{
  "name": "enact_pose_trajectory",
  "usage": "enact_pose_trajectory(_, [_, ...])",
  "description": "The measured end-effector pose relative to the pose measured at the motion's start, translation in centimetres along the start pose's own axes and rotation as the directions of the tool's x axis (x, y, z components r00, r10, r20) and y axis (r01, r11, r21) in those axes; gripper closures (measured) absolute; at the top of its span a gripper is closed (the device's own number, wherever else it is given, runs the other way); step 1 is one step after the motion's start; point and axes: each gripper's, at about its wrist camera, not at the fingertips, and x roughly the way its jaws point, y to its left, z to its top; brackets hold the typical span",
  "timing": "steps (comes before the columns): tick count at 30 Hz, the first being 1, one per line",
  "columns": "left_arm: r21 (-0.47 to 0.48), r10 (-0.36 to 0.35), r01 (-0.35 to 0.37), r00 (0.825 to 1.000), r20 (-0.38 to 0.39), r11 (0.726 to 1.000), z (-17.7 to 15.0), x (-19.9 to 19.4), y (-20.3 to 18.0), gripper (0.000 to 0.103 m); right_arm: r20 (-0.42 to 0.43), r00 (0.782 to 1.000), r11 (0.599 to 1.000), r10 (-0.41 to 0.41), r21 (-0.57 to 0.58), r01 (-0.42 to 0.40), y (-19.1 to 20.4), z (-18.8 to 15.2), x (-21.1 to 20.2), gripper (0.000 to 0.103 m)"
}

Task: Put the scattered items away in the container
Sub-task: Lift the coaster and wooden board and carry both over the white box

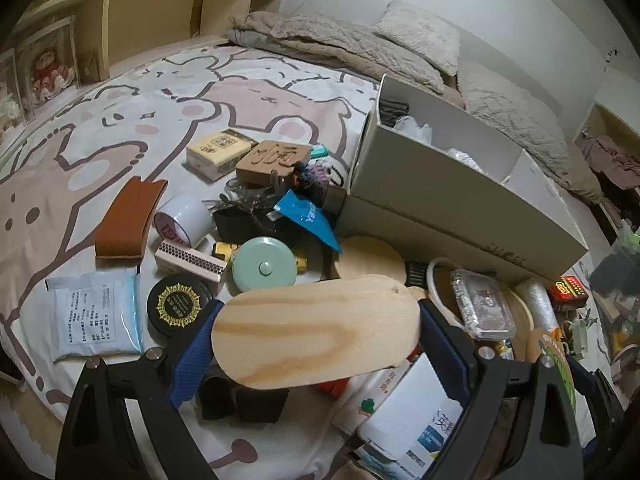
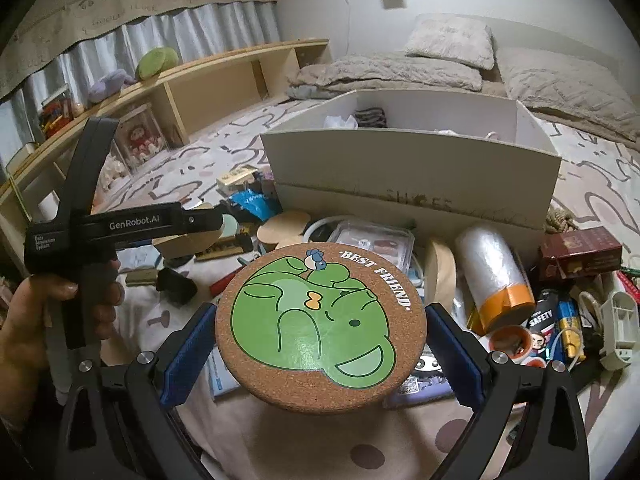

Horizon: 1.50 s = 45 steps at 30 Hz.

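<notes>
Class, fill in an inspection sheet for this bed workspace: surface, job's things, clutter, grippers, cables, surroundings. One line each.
Surface: bed sheet with cartoon print, partly covered.
Job's things: white box open, some items already inside; wooden board and cork coaster held above the pile.
Clutter: tape roll, green tin, black jar, batteries, many more.
Grippers: left gripper shut on the board; right gripper shut on the coaster.
Cables: white cord near the batteries.
Surroundings: shelf, pillows, curtains.

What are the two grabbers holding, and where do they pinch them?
The left gripper pinches an oval wooden board by its two rounded ends. The right gripper pinches a round cork coaster by opposite edges.
</notes>
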Motion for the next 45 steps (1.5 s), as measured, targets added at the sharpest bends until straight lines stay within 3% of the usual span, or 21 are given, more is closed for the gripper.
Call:
enact_pose_trajectory(25, [0.143, -0.151, 0.135, 0.982, 0.111, 0.98, 3.6, -5.5, -5.6, 0.009, 0.175, 0.984, 0.999, -0.022, 0.033, 0.017, -2.3, 4.5, -6.7, 0.003])
enact_pose_trajectory(45, [0.269, -0.186, 0.137, 0.969, 0.165, 0.953, 7.6, -4.6, -10.6, 0.009, 0.237, 0.968, 0.996, -0.08, 0.047, 0.071, -5.6, 9.2, -6.7, 0.003])
